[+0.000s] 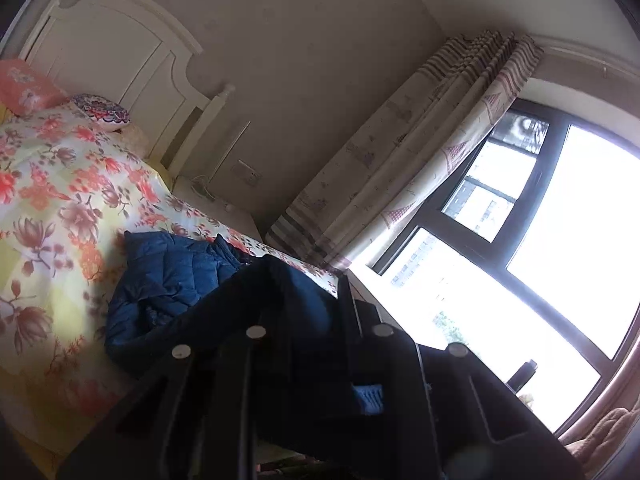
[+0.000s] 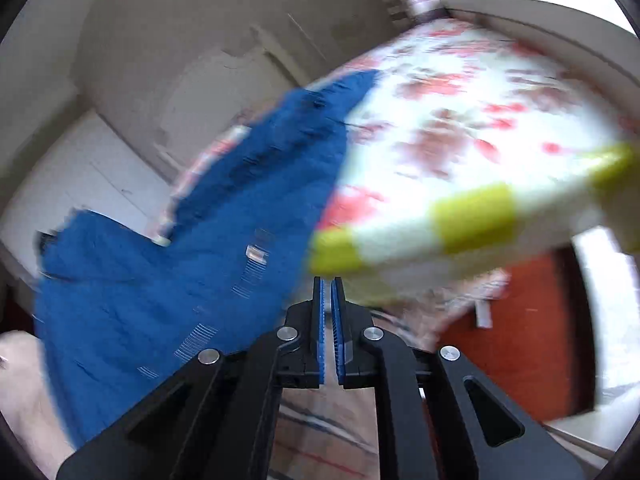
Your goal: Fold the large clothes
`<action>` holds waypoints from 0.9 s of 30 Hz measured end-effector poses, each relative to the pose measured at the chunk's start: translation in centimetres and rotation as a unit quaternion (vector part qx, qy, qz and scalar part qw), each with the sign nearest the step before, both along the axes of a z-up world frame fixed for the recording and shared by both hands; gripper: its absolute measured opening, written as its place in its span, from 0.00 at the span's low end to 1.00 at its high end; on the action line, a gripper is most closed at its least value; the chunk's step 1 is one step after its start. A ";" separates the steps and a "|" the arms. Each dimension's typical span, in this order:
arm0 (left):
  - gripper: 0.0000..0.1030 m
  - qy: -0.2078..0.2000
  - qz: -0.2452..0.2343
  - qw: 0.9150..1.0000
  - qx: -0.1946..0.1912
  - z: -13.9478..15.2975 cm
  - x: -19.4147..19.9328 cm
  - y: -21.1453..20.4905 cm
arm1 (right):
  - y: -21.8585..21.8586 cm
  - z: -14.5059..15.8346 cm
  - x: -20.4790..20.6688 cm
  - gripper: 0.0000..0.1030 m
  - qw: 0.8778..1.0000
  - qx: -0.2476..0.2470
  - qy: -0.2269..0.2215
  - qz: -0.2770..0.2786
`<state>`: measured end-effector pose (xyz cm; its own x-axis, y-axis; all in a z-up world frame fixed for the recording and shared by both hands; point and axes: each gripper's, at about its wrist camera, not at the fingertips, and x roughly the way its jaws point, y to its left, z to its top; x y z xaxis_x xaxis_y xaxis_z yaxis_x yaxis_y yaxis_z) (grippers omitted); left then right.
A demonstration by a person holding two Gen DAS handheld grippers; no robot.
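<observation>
Gripping a fold of the blue jacket (image 1: 172, 276) low in its frame, the left gripper (image 1: 320, 320) has its jaws nearly buried in dark fabric; the rest of the jacket lies crumpled on the floral bed (image 1: 60, 184). The right gripper (image 2: 329, 312), lower centre of its blurred view, is closed on nothing. Slick padding may slip free, or bunch unevenly with one-sided lifting.
</observation>
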<state>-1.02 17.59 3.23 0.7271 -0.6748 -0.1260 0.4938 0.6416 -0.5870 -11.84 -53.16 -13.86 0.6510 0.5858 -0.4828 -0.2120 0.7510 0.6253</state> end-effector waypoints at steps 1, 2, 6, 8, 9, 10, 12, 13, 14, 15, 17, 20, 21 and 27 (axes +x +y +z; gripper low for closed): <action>0.18 0.001 0.000 1.000 0.002 0.0 0.3 -0.3 | 0.7 1.0 0.5 0.09 0.999 0.037 -0.027 0.024; 0.18 0.001 0.000 1.000 0.003 0.1 0.5 -0.5 | 1.3 2.2 1.2 0.09 0.995 0.058 -0.060 0.045; 0.18 0.012 -0.005 1.000 0.000 0.2 2.4 -1.3 | 4.4 2.8 7.1 0.96 0.997 -0.078 -0.023 0.011; 0.18 0.015 -0.003 1.000 0.006 0.3 3.5 -2.0 | 6.7 2.3 10.6 0.96 0.994 -0.099 -0.015 0.043; 0.18 0.019 -0.001 1.000 0.007 0.4 3.9 -2.2 | 7.1 2.2 11.3 0.96 0.995 -0.088 -0.011 0.049; 0.18 0.028 0.003 1.000 0.006 0.4 4.5 -2.4 | 7.4 2.2 11.9 0.96 0.995 -0.079 -0.005 0.057; 0.18 0.035 0.004 0.999 0.002 0.4 5.0 -2.5 | 7.1 2.2 11.3 0.96 0.995 -0.072 -0.001 0.072; 0.18 0.033 0.005 0.999 0.005 0.5 5.0 -2.5 | 6.2 2.0 10.3 0.96 0.995 -0.063 0.008 0.079; 0.18 0.031 0.005 0.999 0.007 0.5 4.8 -2.5 | 4.9 1.4 9.1 0.96 0.995 -0.041 0.028 0.090; 0.18 0.029 0.002 1.000 0.006 0.4 4.8 -2.5 | 3.5 0.6 7.7 0.96 0.994 -0.021 0.043 0.099; 0.19 0.025 -0.004 1.000 0.000 0.0 4.7 -2.3 | 0.9 -0.8 4.4 0.96 0.990 0.038 0.071 0.119; 0.19 0.021 -0.009 1.000 -0.011 -0.5 4.9 -2.4 | -1.5 -3.7 0.3 0.96 0.976 0.164 0.088 0.116; 0.19 0.021 -0.009 1.000 -0.011 -0.5 5.0 -2.4 | -1.0 -4.6 -0.4 0.96 0.960 0.229 0.088 0.136; 0.19 0.026 -0.003 1.000 0.003 0.2 5.7 -3.2 | 6.9 -4.5 1.2 0.48 0.956 0.181 0.080 0.218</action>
